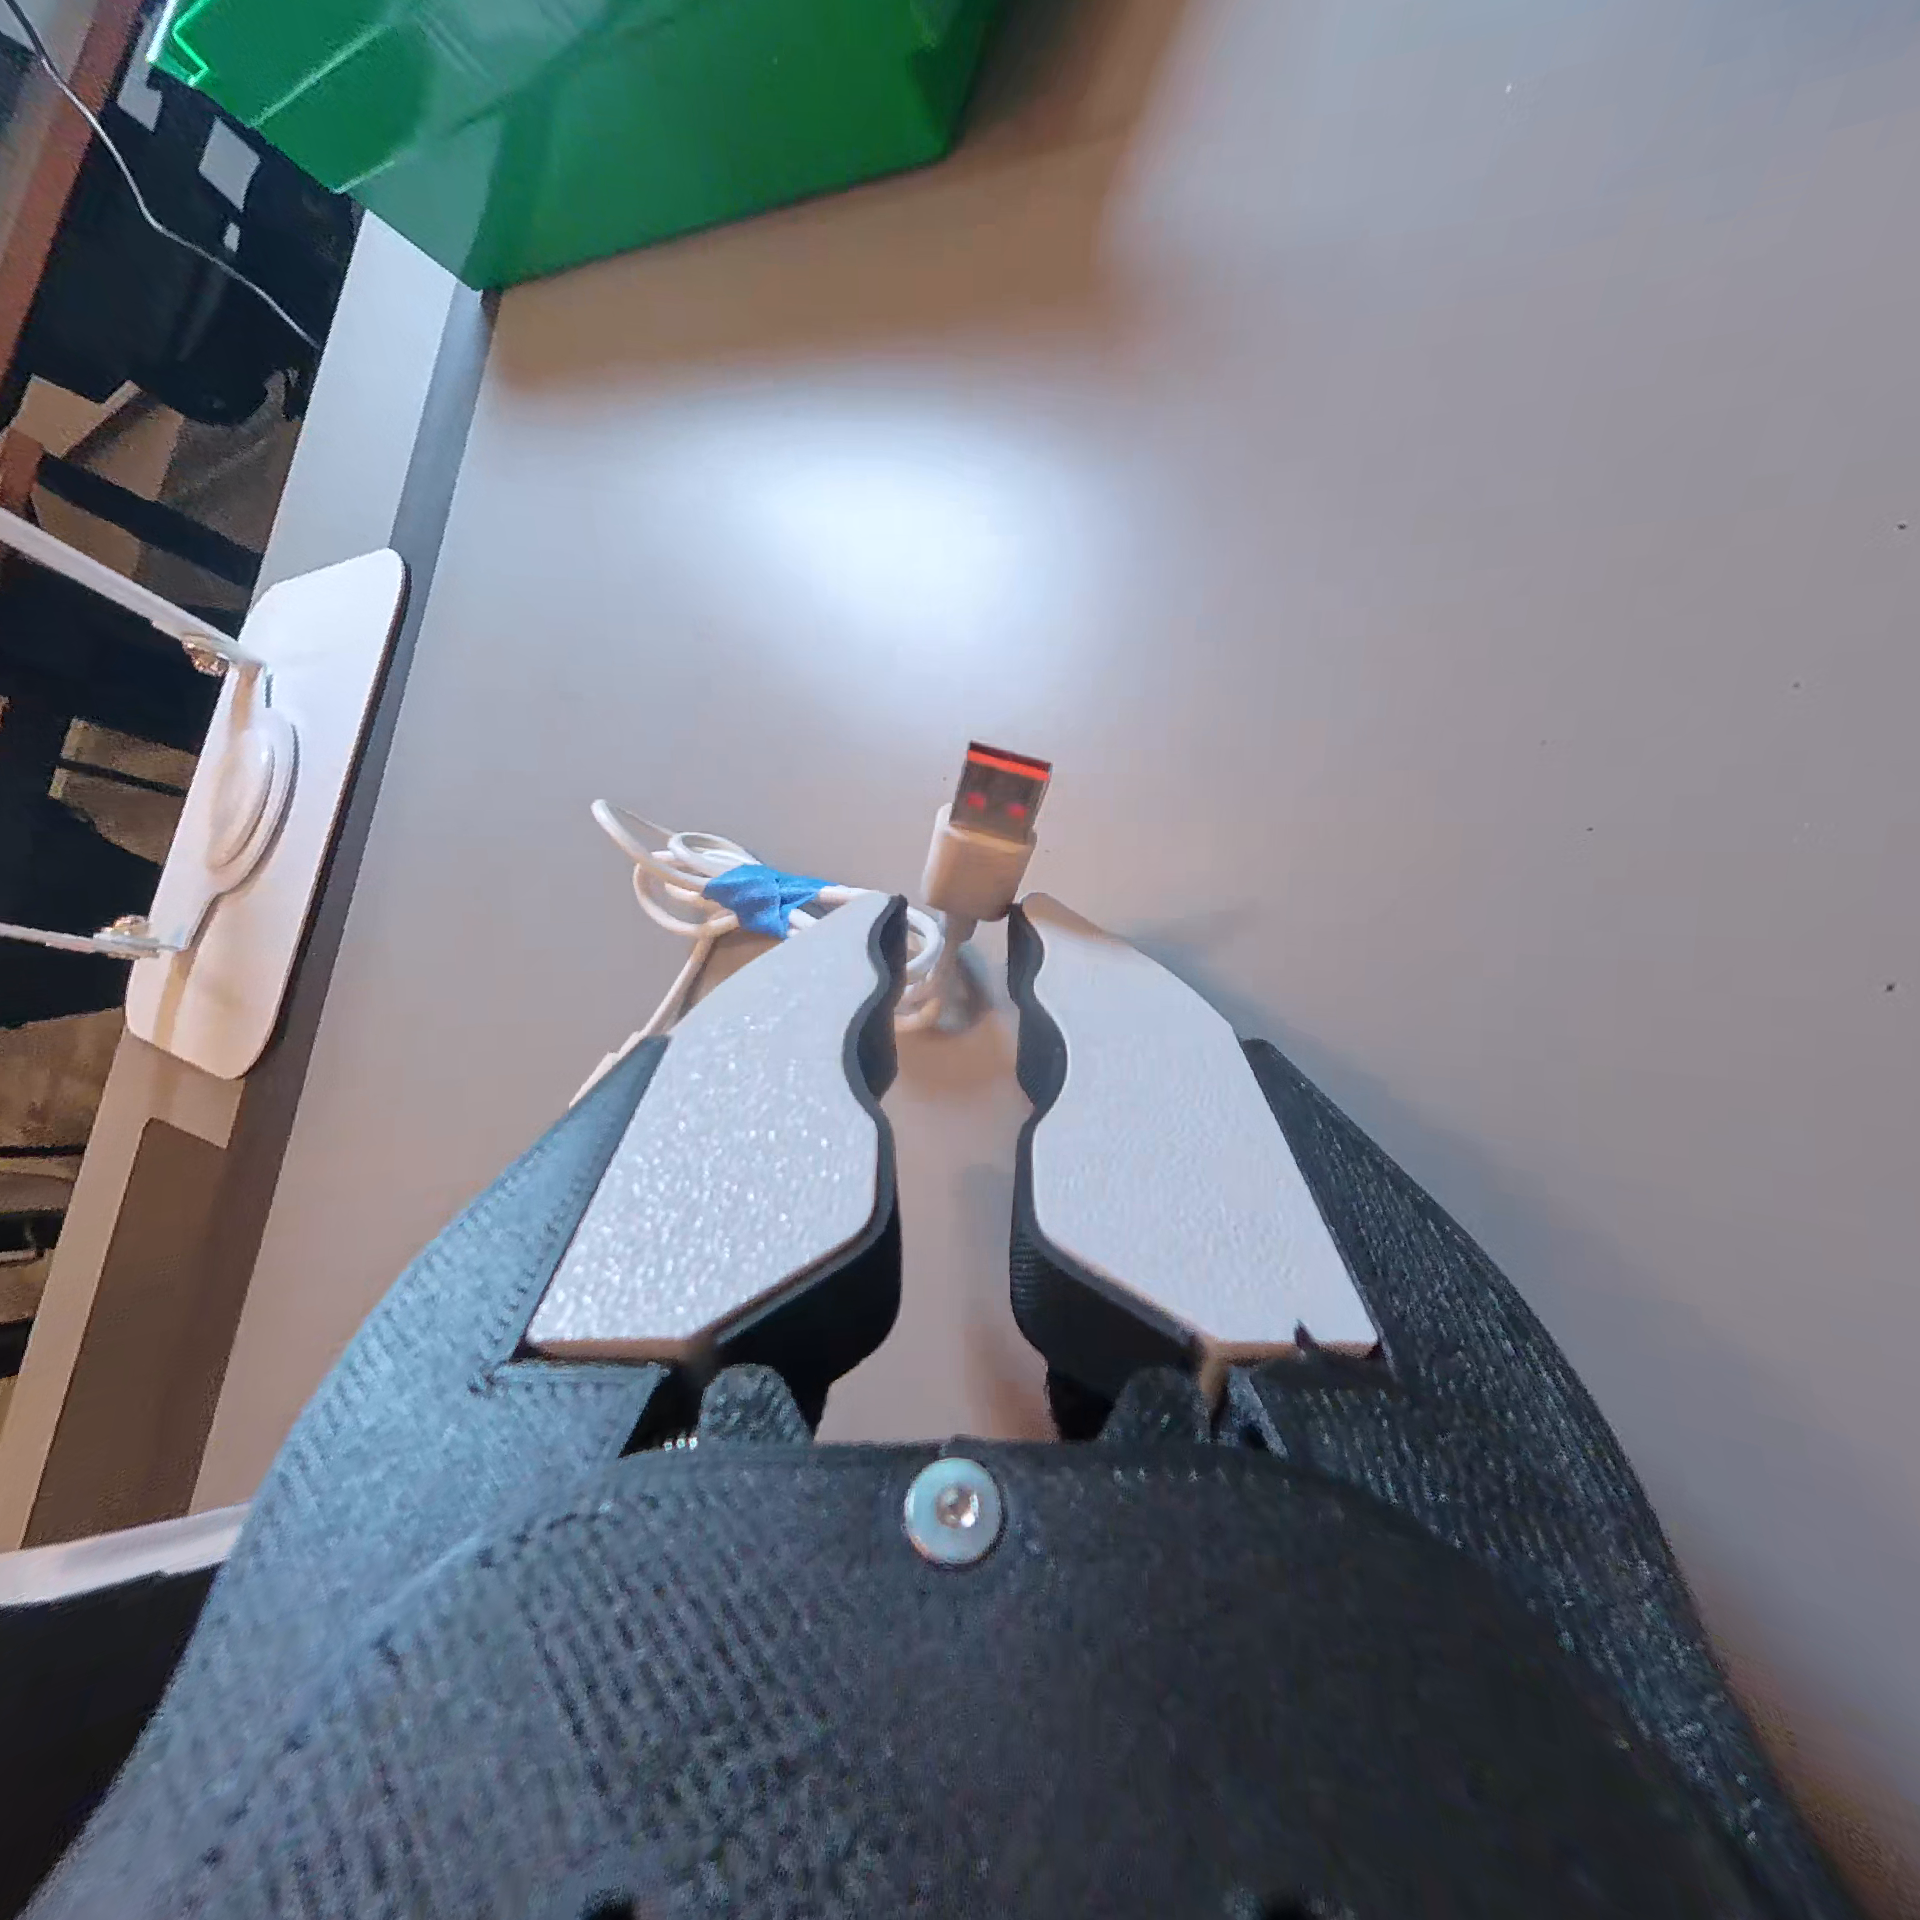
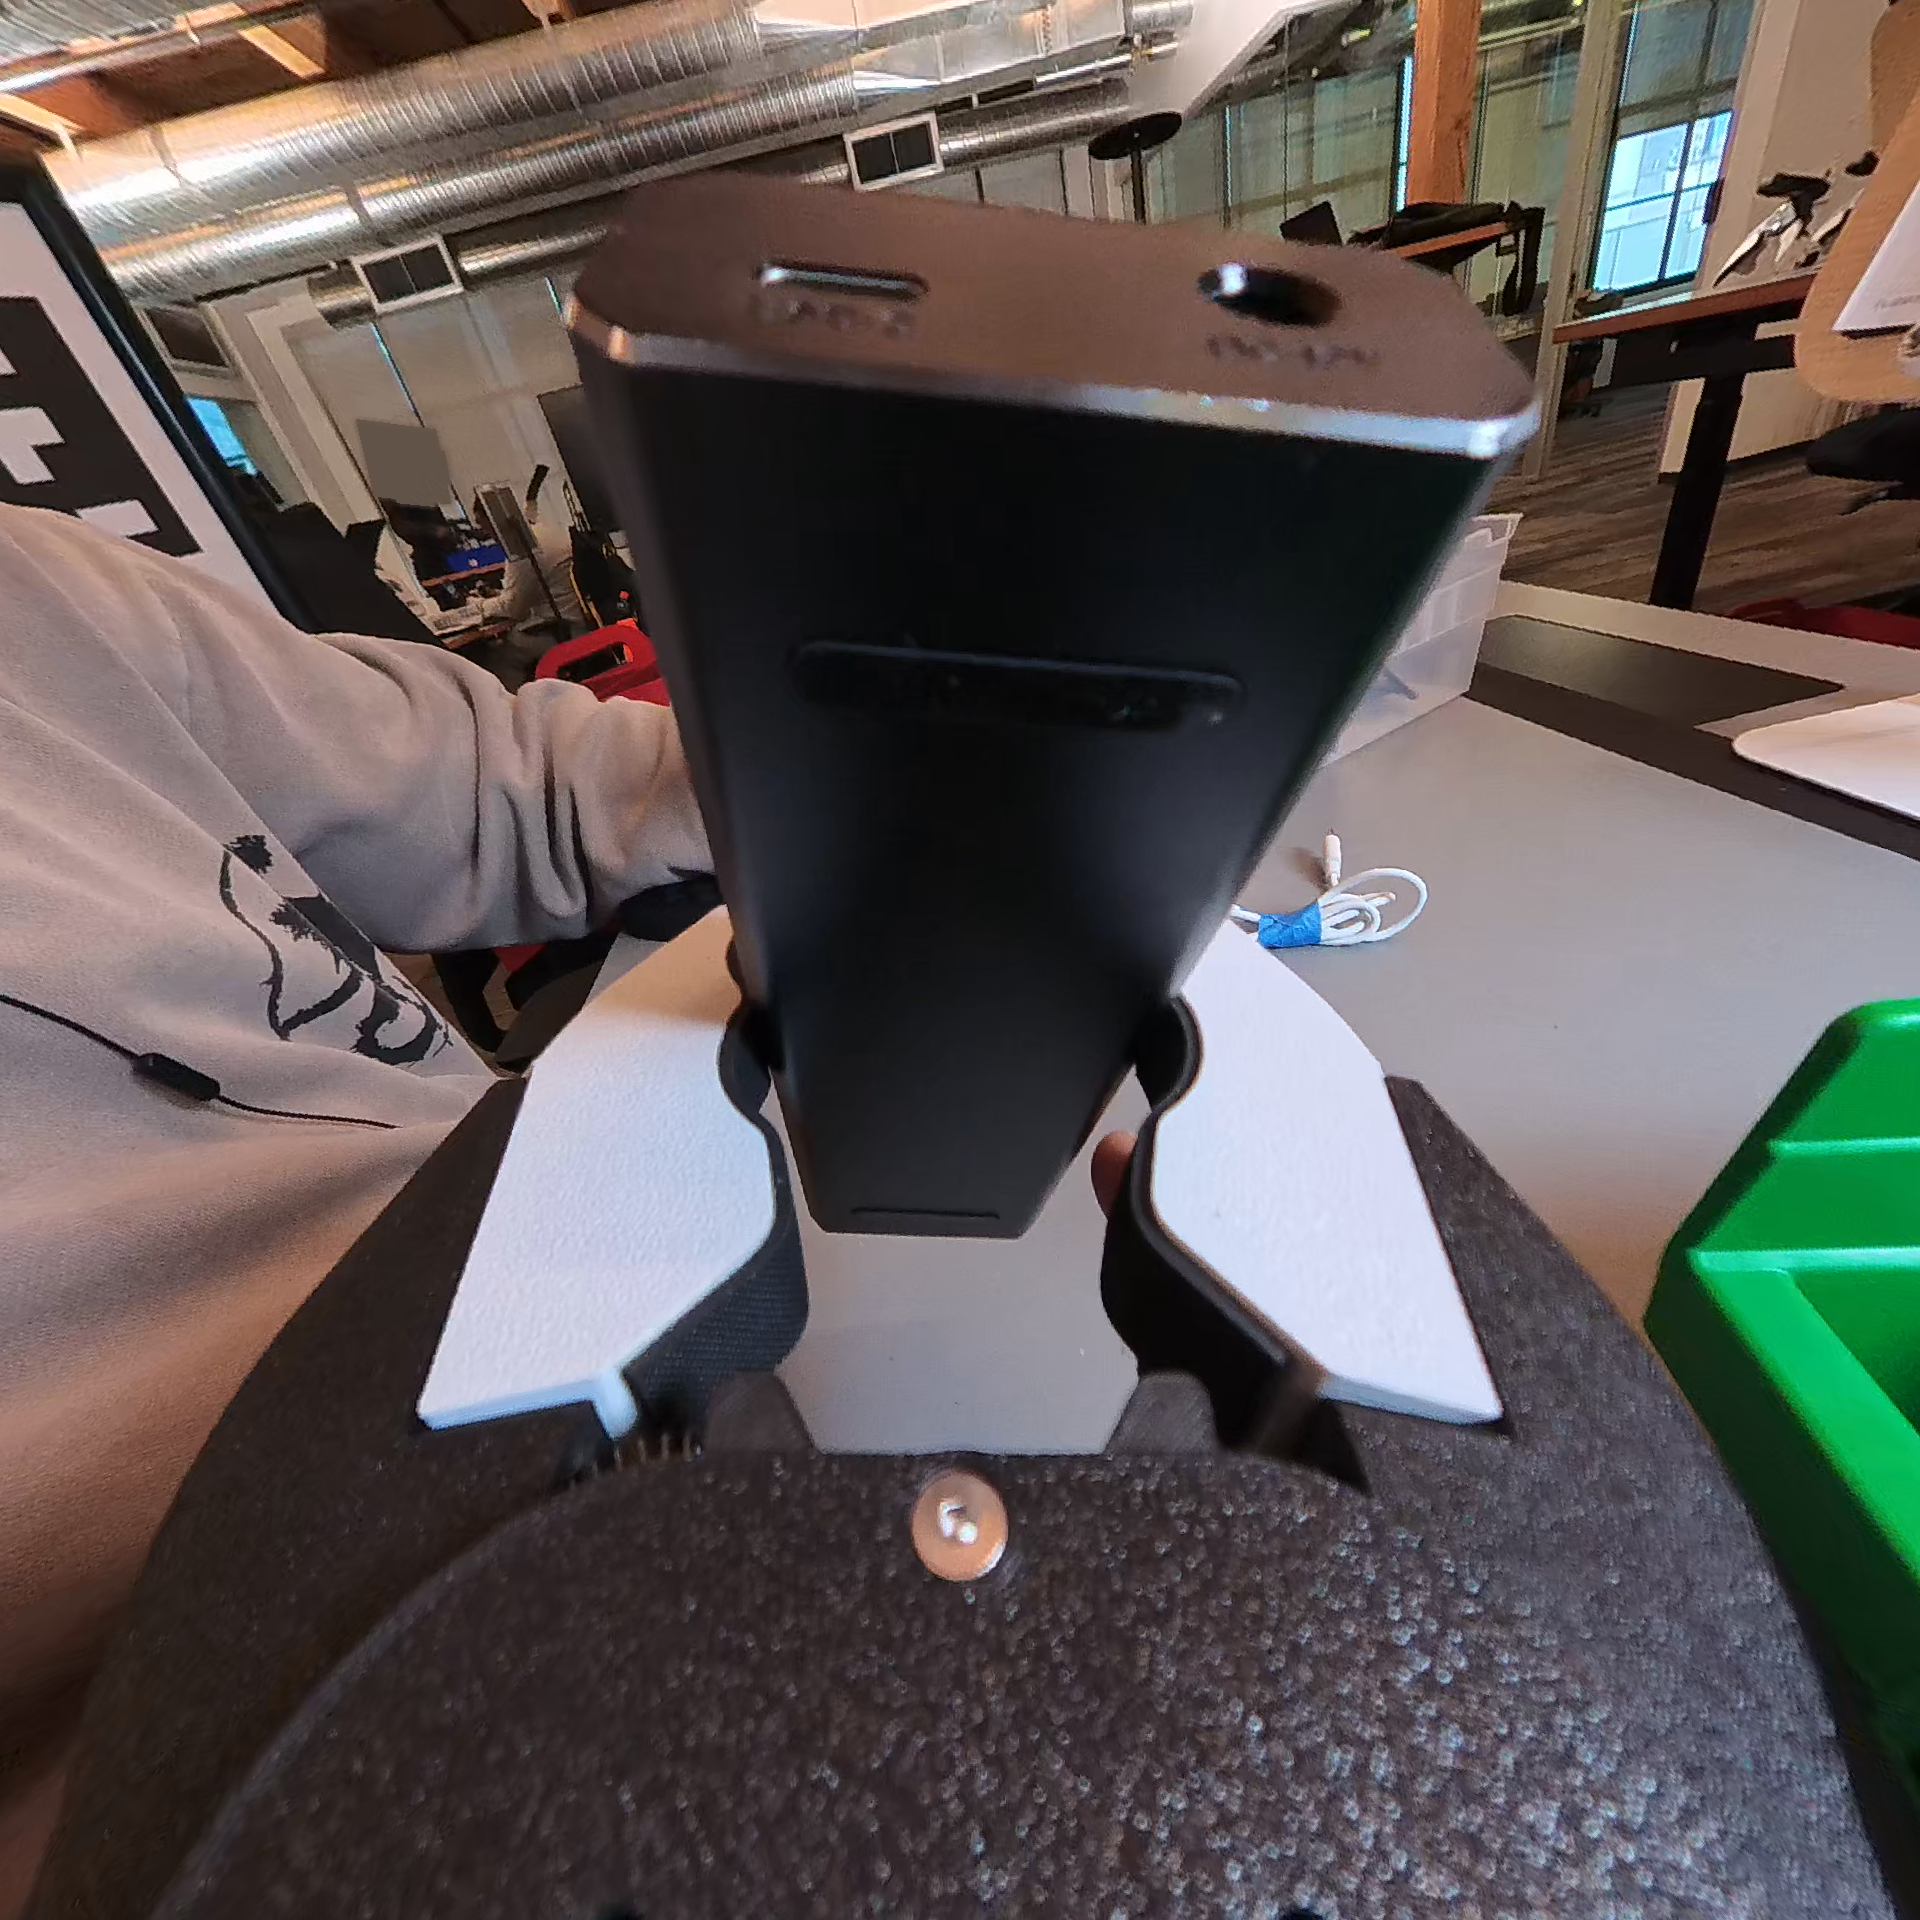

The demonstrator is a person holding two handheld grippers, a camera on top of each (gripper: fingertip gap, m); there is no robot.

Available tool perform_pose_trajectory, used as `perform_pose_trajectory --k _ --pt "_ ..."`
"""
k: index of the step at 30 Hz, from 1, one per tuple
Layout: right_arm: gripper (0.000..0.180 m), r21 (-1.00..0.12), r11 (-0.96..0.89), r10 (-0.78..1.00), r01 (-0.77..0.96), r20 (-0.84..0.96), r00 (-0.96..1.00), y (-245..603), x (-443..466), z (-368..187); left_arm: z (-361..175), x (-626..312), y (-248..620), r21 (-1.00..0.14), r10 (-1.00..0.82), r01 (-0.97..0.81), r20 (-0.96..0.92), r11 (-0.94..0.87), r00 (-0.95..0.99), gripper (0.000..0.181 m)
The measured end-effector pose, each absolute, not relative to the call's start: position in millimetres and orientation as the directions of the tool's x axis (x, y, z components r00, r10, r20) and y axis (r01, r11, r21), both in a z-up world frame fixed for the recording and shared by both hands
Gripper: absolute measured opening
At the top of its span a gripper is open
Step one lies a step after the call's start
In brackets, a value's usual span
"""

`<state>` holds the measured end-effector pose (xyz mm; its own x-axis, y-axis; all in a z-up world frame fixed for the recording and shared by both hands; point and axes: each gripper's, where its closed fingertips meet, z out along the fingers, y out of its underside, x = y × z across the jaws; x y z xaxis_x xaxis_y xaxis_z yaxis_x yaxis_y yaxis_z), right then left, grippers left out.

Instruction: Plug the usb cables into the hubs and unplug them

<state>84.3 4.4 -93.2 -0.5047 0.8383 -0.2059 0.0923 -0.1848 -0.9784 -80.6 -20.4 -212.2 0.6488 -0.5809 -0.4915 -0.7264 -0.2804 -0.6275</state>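
My left gripper [image 1: 958,906] is shut on the white housing of a USB cable plug [image 1: 982,831]. Its metal end with a red insert points away from me, above the grey table [image 1: 1351,623]. The cable's white coil, bound with blue tape [image 1: 764,896], trails to the left of the fingers. My right gripper [image 2: 956,1023] is shut on the near end of a dark metal USB hub [image 2: 997,644] and holds it tilted up. Ports show on the hub's far end and a slot on its face. Another white taped cable coil [image 2: 1335,914] lies on the table beyond.
A green bin [image 1: 623,135] stands at the table's far left; it also shows in the right wrist view [image 2: 1808,1299] at the right. A white plate with a metal bracket [image 1: 260,810] sits at the left table edge. A person's grey sleeve [image 2: 312,810] reaches in at the left.
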Motion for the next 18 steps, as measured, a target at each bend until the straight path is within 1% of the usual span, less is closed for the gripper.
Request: perform_pose_trajectory --k 6,9,15,18 --pt "0.071 -0.977 -0.19 0.84 0.097 -0.213 -0.499 6 83 -95 -222 -82 -16 -0.587 -0.598 -0.777 -0.546 -0.226 0.586 0.007" --pt "0.071 -0.976 -0.193 0.839 0.098 -0.216 -0.499 7 84 -95 -215 -75 -14 -0.63 -0.598 -0.75 -0.527 -0.202 0.604 0.006" --pt "0.071 -0.978 -0.179 0.841 0.107 -0.209 -0.499 6 83 -97 -193 -60 -22 -0.692 -0.626 -0.661 -0.385 -0.291 0.678 0.005" --pt "0.071 -0.978 -0.171 0.841 0.116 -0.207 -0.501 4 83 -99 -184 -46 -32 -0.678 -0.675 -0.629 -0.263 -0.379 0.69 0.005"
